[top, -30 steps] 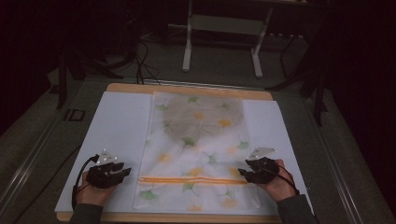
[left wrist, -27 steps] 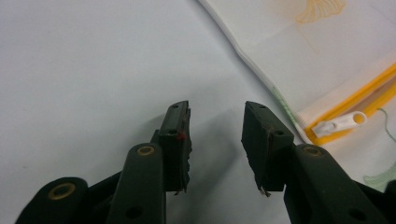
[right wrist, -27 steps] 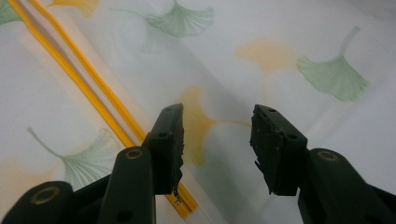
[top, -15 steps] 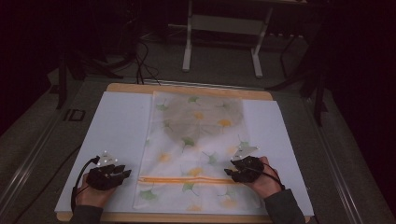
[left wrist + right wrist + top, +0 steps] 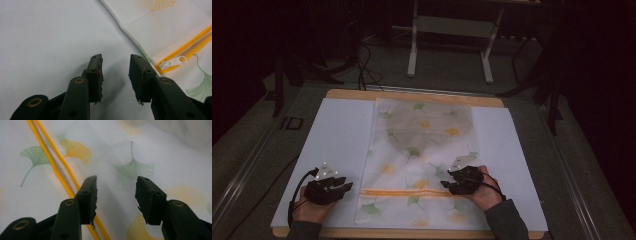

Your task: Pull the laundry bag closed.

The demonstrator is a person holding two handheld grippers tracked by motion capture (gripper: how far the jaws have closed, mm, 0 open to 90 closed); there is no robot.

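Near the bottom left of the high view, the left gripper [image 5: 343,186] rested on the white sheet [image 5: 337,135] covering the wooden table [image 5: 352,95], its hand low and the jaws pointing toward the frame's centre. At lower right, the right gripper [image 5: 447,182] lay over the white mesh zip bag printed with green and yellow ginkgo leaves [image 5: 422,145], wrist angled inward. Compared with a second earlier, the right hand had slid leftward from the bag's right edge onto the fabric, while the left hand had kept its place. Both pairs of jaws stood spread with nothing between them; the left's and the right's had just been opening. In the left gripper view, the white zipper pull [image 5: 172,62] lay just right of the right-hand jaw. The orange zipper [image 5: 50,157] ran under the left-hand jaw in the right gripper view.
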